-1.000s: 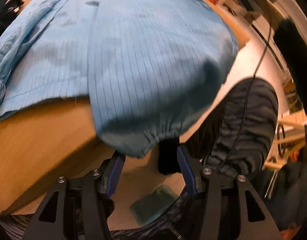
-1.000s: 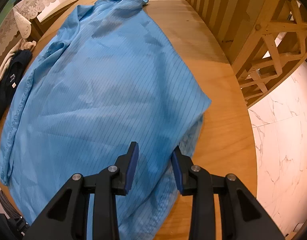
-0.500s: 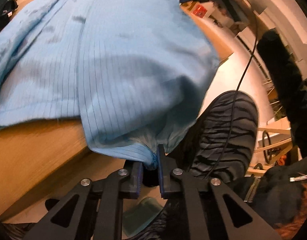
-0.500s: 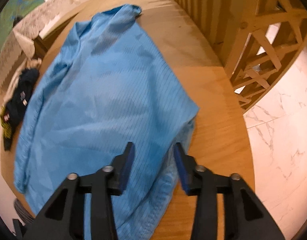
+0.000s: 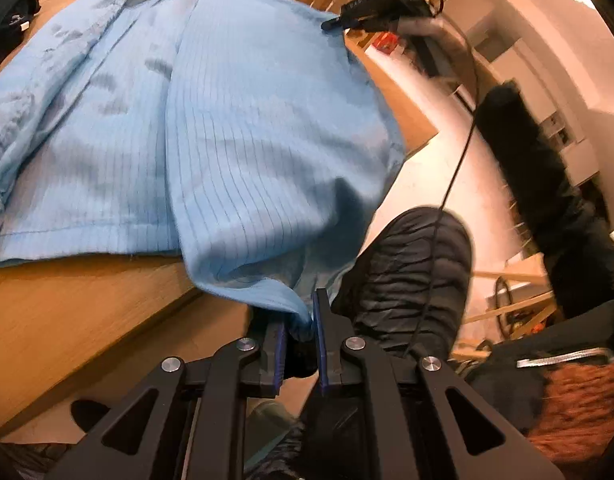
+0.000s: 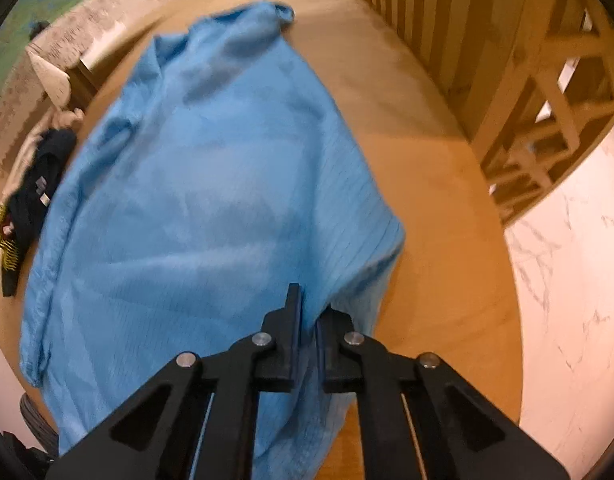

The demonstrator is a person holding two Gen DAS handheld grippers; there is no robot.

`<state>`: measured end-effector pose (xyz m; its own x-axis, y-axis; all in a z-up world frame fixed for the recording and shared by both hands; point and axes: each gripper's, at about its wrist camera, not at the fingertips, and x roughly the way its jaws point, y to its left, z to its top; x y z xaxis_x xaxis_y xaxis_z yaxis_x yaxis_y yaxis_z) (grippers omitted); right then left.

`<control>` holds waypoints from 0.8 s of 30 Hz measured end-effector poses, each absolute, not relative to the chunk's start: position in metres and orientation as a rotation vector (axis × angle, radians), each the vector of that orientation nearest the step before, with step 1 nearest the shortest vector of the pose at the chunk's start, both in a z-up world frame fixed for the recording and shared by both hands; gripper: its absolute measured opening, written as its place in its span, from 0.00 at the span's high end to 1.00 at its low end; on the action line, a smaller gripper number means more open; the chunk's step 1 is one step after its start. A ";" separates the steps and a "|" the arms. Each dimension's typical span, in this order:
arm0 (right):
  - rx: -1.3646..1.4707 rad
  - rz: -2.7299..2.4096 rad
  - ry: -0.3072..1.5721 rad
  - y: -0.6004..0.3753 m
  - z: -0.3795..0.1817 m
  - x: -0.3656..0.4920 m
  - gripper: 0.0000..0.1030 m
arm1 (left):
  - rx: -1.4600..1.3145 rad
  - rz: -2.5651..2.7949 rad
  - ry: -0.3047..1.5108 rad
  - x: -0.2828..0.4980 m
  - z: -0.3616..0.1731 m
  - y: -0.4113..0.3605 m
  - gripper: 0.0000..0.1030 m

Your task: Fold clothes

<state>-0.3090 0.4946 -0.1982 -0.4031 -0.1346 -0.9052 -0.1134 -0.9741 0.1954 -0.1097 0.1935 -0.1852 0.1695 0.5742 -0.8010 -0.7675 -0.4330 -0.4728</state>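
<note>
Shirt [image 6: 211, 208] lies lengthwise on the bench [image 6: 439, 216], stretching away from both grippers; left fingers [image 5: 322, 340] clamp its overhanging cuff, right fingers [image 6: 293, 320] are pinched on the near fold.

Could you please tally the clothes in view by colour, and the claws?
Light blue garment: 1
Dark clothes, a heap at the table edge: 1, items inside cannot be separated
Claws: 2, left and right, each shut on the blue fabric
Total: 4
</note>
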 end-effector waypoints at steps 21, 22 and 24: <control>1.751 -2.736 -0.273 0.530 -0.207 -0.352 0.95 | -1.364 1.370 0.295 -0.111 -0.204 0.243 0.90; 1.784 -2.715 -0.220 0.526 -0.206 -0.349 0.95 | -1.352 1.366 0.309 -0.109 -0.201 0.243 0.90; 1.847 -2.669 -0.110 0.519 -0.203 -0.344 0.93 | -1.339 1.358 0.324 -0.108 -0.197 0.243 0.90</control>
